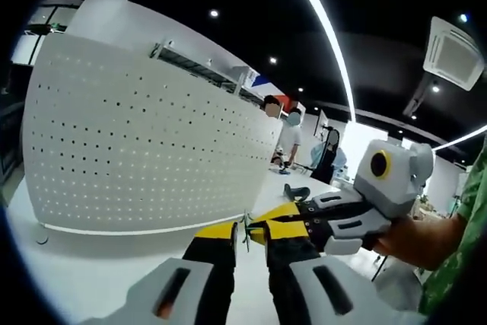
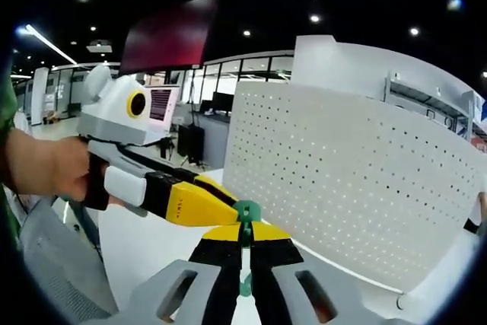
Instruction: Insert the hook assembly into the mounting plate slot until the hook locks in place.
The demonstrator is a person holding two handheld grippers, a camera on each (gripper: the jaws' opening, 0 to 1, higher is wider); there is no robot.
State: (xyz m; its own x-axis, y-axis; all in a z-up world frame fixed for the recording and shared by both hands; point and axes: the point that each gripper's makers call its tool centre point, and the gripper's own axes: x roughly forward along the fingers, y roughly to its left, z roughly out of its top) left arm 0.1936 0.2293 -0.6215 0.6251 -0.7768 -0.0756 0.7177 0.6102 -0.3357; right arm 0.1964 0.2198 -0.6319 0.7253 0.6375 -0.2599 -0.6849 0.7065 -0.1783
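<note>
Right gripper [image 2: 245, 240]: its yellow-and-black jaws are pressed together on the green hook assembly [image 2: 245, 215], which stands upright between the tips, its head just above them and its lower end showing in the gap below. In the left gripper view this gripper enters from the right, held by a person's hand [image 1: 415, 240], and its tips meet those of the left gripper.

Left gripper [image 1: 248, 235]: the jaws stand close together, with a thin greenish piece, probably the same hook assembly [image 1: 246, 232], in the narrow gap between the tips; the view is too small and dark there to tell whether the jaws grip it. In the right gripper view this gripper comes in from the left, held by the person's other hand [image 2: 47, 167], with its yellow tip touching the hook's head.

Mounting plate [image 2: 358, 180]: a white perforated panel standing upright on the white table [image 1: 84, 272], just beyond both pairs of jaws. The hook is near the plate's lower part, in front of it and apart from its holes.

Surroundings: behind the plate is a white partition [image 1: 152, 24] with a metal rail. Farther back, people stand [image 1: 289, 138] under a dark ceiling with strip lights. A sleeve [image 1: 456, 249] with a green pattern shows at the right edge of the left gripper view.
</note>
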